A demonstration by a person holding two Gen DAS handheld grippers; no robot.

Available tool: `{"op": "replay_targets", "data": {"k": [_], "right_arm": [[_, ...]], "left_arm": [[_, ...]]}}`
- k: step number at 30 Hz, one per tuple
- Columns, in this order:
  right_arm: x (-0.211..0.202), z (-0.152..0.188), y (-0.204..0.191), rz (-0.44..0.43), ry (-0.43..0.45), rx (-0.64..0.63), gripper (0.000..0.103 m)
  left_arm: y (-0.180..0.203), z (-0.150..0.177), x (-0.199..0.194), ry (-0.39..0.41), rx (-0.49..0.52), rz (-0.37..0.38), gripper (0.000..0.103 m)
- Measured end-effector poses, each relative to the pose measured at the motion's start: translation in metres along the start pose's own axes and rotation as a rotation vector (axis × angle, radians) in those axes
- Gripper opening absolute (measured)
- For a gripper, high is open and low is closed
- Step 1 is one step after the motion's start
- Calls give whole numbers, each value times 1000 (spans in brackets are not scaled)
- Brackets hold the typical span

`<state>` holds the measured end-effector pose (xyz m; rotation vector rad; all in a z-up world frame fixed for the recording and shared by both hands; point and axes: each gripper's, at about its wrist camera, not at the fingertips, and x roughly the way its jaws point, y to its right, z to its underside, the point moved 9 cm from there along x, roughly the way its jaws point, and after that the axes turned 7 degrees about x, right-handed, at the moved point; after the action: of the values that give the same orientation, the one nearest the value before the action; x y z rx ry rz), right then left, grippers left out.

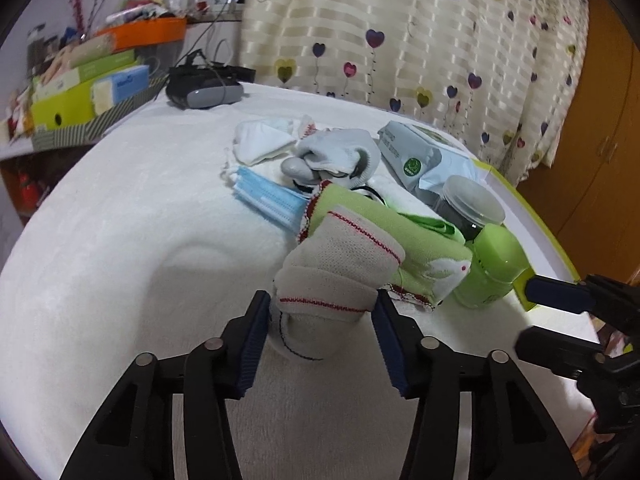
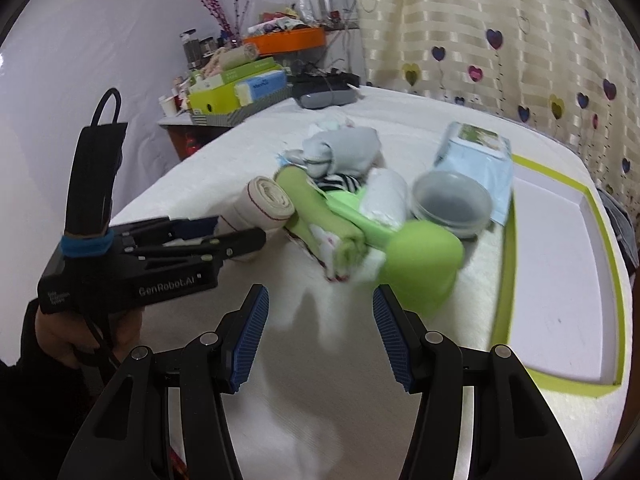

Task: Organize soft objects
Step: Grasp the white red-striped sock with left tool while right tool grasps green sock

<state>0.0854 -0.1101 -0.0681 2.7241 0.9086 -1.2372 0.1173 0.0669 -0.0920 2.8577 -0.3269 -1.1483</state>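
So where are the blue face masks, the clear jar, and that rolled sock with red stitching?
Blue face masks [image 1: 266, 200], left wrist view, middle of the stack.
Clear jar [image 2: 451, 204], right wrist view, its lid.
Rolled sock [image 1: 336, 276], left wrist view, its cream ribbed body.

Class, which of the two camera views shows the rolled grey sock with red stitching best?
The left wrist view: the rolled grey sock fills the centre, sharp, between the left claw pads. The right wrist view shows only its rolled end, partly hidden behind that claw.

Soft daylight, fisheye-warped edges, right view motion-blurred
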Motion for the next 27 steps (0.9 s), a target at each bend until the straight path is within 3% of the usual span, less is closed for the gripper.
{"op": "replay_targets", "data": {"k": [7, 13, 18, 22, 27], "right_arm": [[17, -21, -19, 2, 4, -84, 55], [42, -18, -29, -6, -74, -168, 50], [48, -25, -22, 40, -65, -181, 50], [63, -25, -18, 81, -108, -211, 50], [74, -25, -22, 105, -134, -274, 35]], "left_arm": [[-17, 9, -22, 31, -83, -3, 48], [-27, 12, -33, 46, -118, 2, 48], [-32, 14, -33, 49, -136, 10, 48], [-31, 15, -34, 50, -137, 21, 48], [-32, 15, -35, 49, -141, 24, 48]]}}
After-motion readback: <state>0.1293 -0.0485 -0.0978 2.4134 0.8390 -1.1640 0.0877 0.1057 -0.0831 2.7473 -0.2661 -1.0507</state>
